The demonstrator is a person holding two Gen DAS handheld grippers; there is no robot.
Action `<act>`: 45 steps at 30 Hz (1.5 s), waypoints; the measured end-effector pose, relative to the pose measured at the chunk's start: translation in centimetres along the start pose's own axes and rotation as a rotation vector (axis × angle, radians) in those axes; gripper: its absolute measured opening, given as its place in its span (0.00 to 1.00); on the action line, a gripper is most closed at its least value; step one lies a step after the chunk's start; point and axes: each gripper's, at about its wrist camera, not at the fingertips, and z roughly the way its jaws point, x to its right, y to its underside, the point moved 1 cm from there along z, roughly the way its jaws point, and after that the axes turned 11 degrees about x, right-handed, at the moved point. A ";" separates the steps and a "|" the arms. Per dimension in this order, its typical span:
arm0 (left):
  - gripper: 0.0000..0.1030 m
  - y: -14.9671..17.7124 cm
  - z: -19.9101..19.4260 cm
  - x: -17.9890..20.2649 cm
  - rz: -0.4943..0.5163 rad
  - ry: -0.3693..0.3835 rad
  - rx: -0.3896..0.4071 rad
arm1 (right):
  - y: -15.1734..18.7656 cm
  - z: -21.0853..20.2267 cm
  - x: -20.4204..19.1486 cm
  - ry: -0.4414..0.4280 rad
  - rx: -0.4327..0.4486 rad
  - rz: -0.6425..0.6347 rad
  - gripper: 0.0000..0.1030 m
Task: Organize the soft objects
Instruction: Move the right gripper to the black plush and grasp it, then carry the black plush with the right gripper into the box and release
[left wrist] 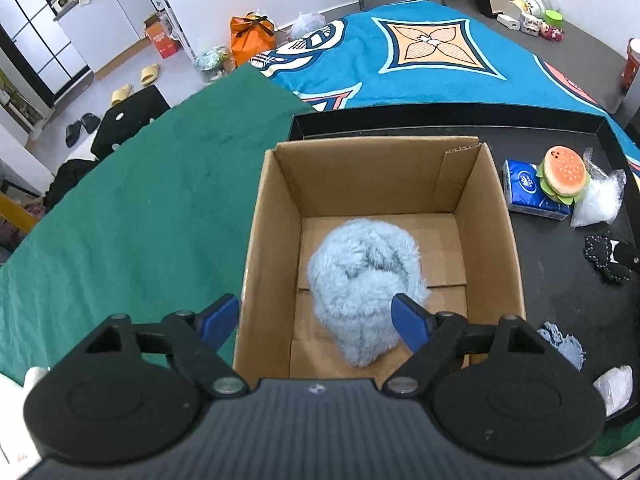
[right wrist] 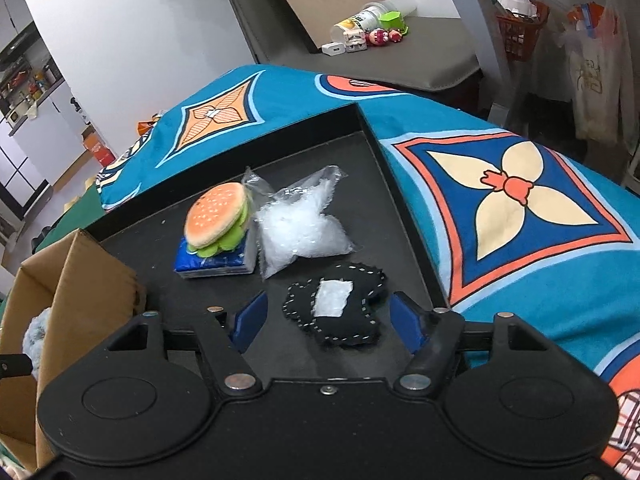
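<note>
**Fluffy blue piece in the box, others on the tray**

Fluffy blue soft piece [left wrist: 366,292] lies on the floor of the cardboard box [left wrist: 264,240], centre of the left view; left gripper [left wrist: 316,320] hangs above it, fingers spread wide, holding nothing; right gripper [right wrist: 326,320] is equally wide open and empty, with the black stitched plush [right wrist: 340,308] between its fingers on the black tray [right wrist: 372,140]; burger plush [right wrist: 218,220] rests on a blue tissue pack [right wrist: 216,266], beside a clear bag [right wrist: 300,228], mid-frame.

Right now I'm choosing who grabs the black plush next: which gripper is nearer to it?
Right. The right gripper hangs open just above the black plush, fingers either side. The left gripper is open over the box, with the plush off to its right.
</note>
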 end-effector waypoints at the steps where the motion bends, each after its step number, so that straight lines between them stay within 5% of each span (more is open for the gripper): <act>1: 0.81 -0.1 0.1 0.2 0.005 -0.006 0.002 | 0.0 0.2 0.3 0.007 -0.005 0.006 0.61; 10: 0.81 -0.9 0.3 0.9 0.020 -0.029 0.006 | 0.6 1.5 0.5 0.024 -0.026 -0.028 0.52; 13: 0.81 -1.0 0.3 0.9 0.021 -0.030 0.008 | 0.7 1.5 0.1 0.001 -0.028 -0.055 0.33; 18: 0.81 -1.0 0.2 0.8 0.020 -0.037 0.008 | 0.8 1.4 -0.2 -0.023 -0.032 -0.063 0.23; 32: 0.81 -0.8 -0.1 -0.7 0.011 -0.023 0.023 | -1.1 -1.3 -0.9 -0.113 -0.011 0.006 0.21; 45: 0.81 -0.1 -0.3 -2.6 -0.023 0.028 0.032 | -2.8 -3.2 -4.6 -0.159 0.035 -0.074 0.22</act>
